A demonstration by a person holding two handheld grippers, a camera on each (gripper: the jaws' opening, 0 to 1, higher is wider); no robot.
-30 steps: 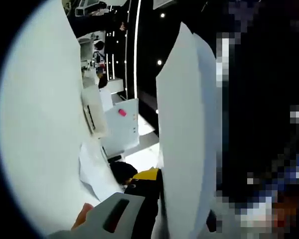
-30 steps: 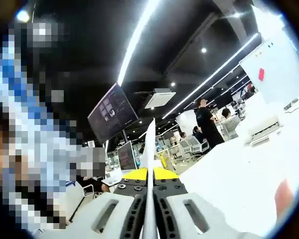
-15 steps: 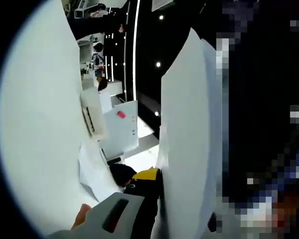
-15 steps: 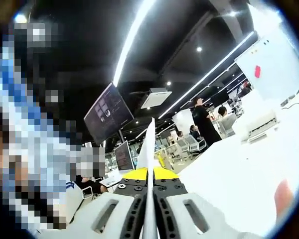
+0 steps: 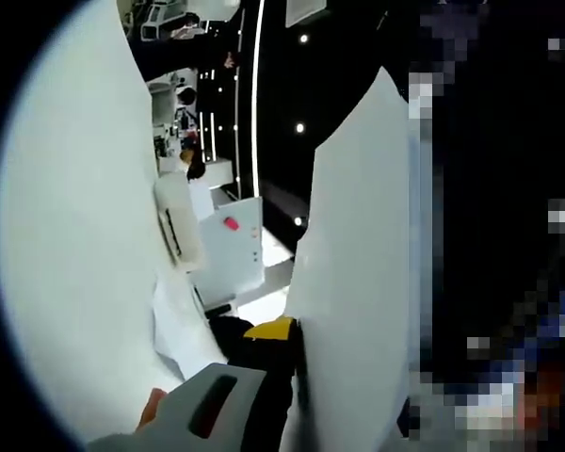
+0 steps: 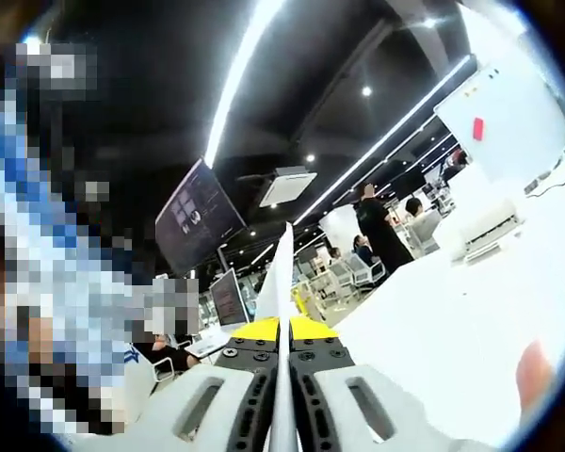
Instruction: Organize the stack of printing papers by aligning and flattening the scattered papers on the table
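The right gripper [image 6: 282,377] has its jaws pressed together on a sheet of paper [image 6: 282,282], which is seen edge-on as a thin white line rising from between the two grey jaws. The sheet is held up off the table [image 6: 452,330], whose white surface fills the lower right of the right gripper view. A white printer [image 6: 488,229] stands on the far part of the table, and a whiteboard [image 6: 508,104] with a red magnet stands behind it. A dark monitor [image 6: 198,212] hangs at left, and a person in dark clothes [image 6: 381,235] stands in the background under long ceiling lights.

In the left gripper view, the left gripper [image 5: 264,395] shows one grey jaw at the bottom; the other jaw is hidden behind the paper, so whether the jaws are spread or closed cannot be told. The paper [image 5: 358,282] stands broad and upright just right of the visible jaw, touching it near the yellow part. The white table [image 5: 75,264] fills the left side, with the printer [image 5: 179,226] and the whiteboard [image 5: 231,250] beyond.
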